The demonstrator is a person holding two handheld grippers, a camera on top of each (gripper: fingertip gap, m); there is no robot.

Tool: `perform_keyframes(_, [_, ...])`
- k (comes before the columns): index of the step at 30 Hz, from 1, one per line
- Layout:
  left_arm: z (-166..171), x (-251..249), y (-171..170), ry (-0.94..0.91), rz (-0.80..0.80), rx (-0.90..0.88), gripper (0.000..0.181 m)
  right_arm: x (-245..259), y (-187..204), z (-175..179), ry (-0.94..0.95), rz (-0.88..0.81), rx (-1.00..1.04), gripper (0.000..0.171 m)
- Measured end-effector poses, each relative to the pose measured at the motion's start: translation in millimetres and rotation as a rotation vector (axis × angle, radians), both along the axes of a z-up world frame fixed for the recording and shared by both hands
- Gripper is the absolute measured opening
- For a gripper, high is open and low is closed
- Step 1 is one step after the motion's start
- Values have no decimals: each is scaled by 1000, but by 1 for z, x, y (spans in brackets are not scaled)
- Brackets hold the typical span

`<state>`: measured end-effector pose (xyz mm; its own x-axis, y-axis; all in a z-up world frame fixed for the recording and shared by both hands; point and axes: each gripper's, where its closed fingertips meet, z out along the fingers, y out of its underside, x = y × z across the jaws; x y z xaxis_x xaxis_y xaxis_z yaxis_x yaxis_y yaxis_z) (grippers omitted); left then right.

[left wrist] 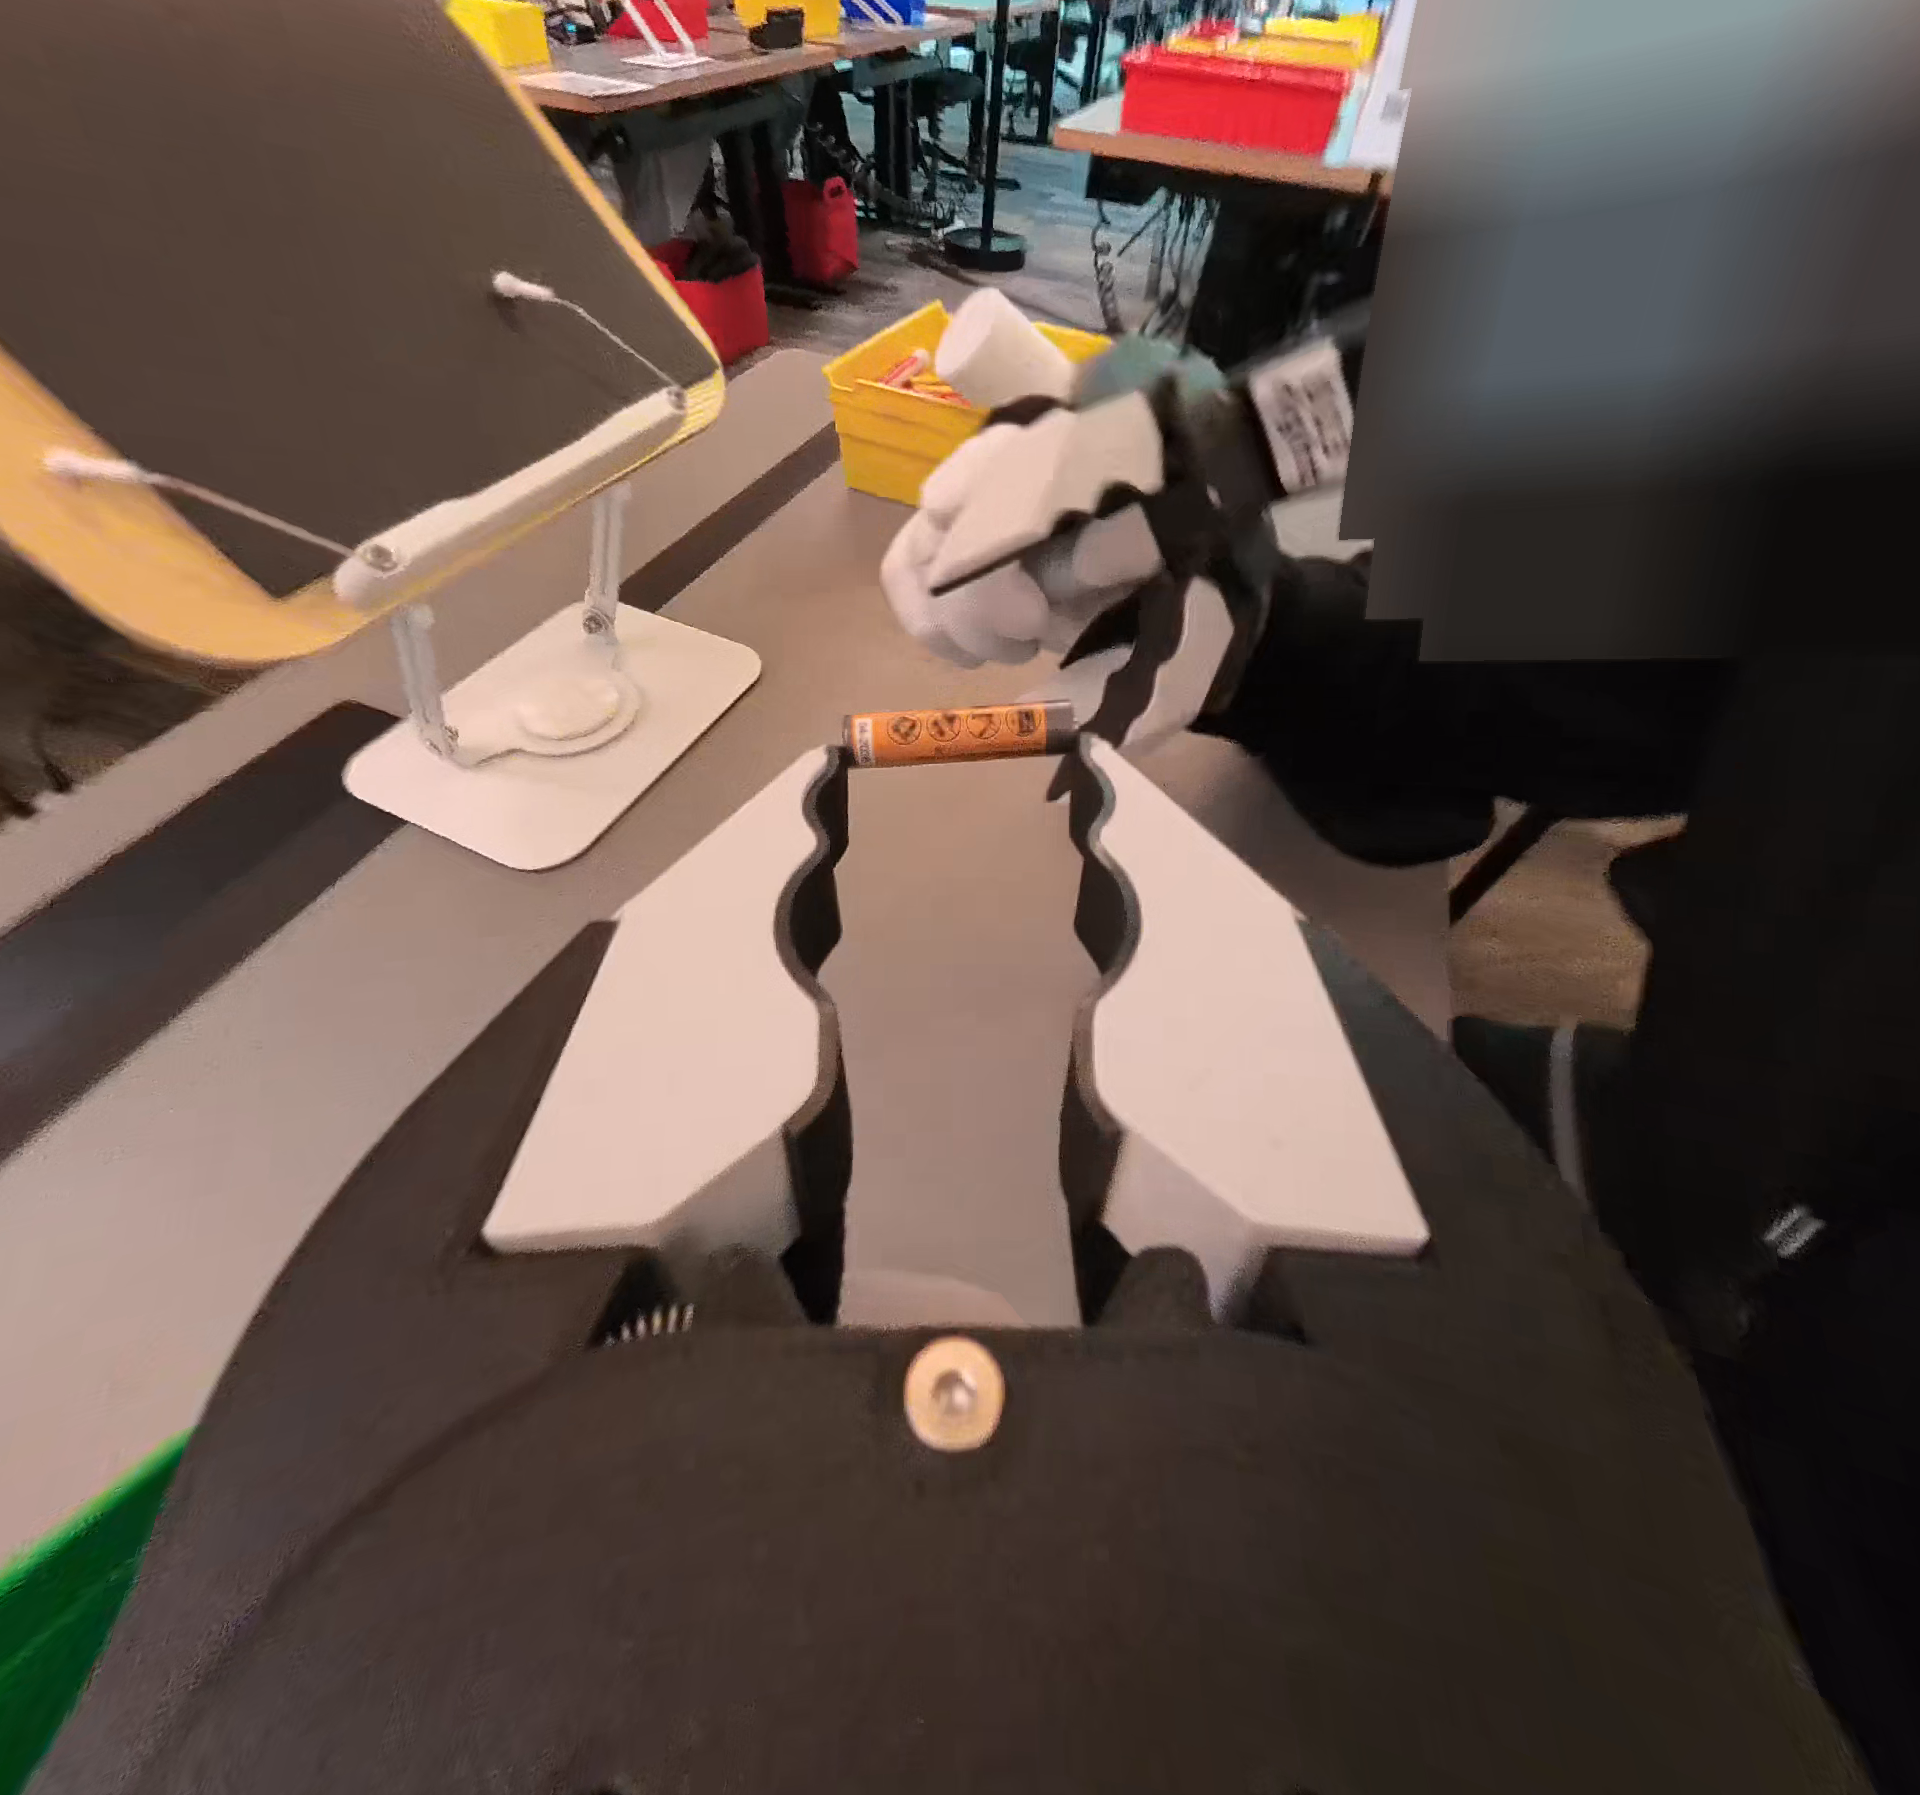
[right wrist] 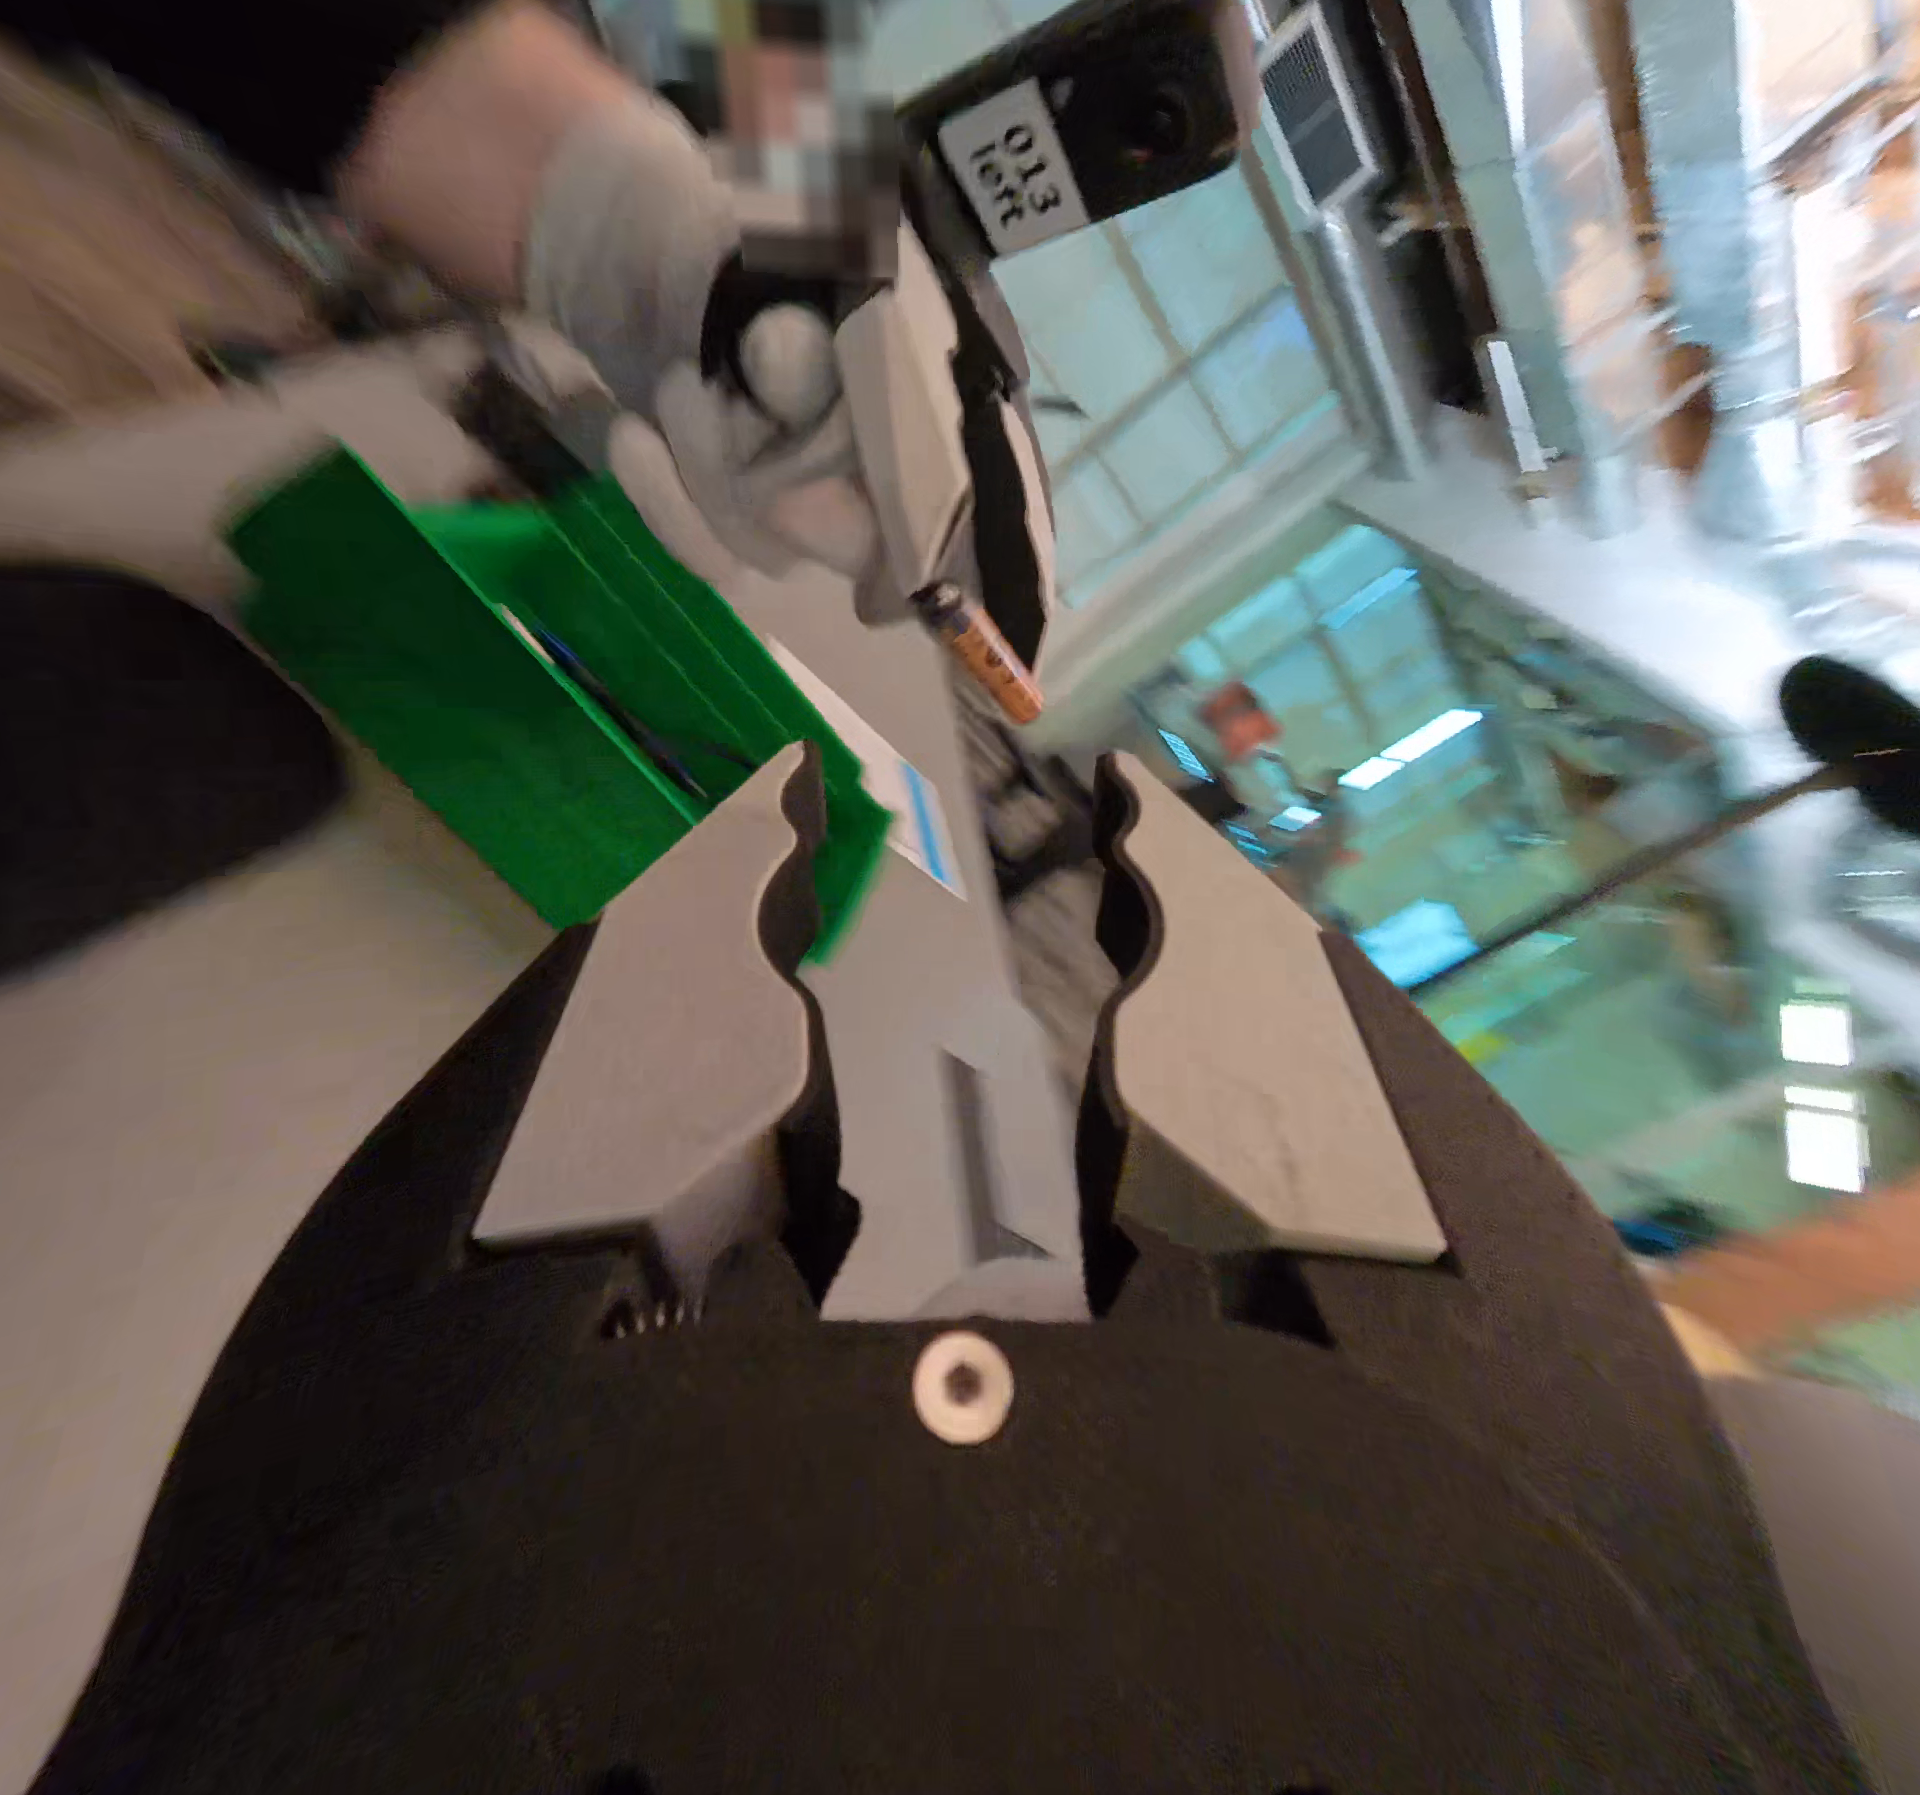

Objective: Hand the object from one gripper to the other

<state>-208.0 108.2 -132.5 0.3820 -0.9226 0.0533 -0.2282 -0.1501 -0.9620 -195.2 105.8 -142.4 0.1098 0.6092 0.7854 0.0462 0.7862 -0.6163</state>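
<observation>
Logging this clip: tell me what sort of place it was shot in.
Probably a shared lab or workshop: rows of work tables carrying red and yellow parts bins, with exposed ceiling ductwork overhead.

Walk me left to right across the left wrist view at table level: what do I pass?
White stand base → orange battery pinched endwise between the left gripper fingertips → gloved hand holding the right gripper, its tips just past the battery's right end. The yellow bin sits farther back.
</observation>
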Motion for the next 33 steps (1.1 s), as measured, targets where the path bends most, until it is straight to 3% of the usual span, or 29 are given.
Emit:
perform_keyframes(4, [1,-4,16,-84,-24,-167,41,-7,9,-8,-46,-186,297,47])
perform_keyframes(11, [-15,16,8,-31,-145,-256,41,-10,7,-9,-32,-186,291,35])
perform_keyframes(20, [-22,24,8,-49,-176,-290,41,-8,2,-6,-28,-172,313,8])
perform_keyframes(24, [-22,23,6,-54,-186,-284,41,-9,-1,-6,-42,-161,285,7])
perform_keyframes(28, [-17,18,13,-12,-111,-149,51,-7,-1,-3,-24,-100,130,7])
perform_keyframes(33, [-12,10,23,274,83,338,54,3,19,5,11,79,-419,8])
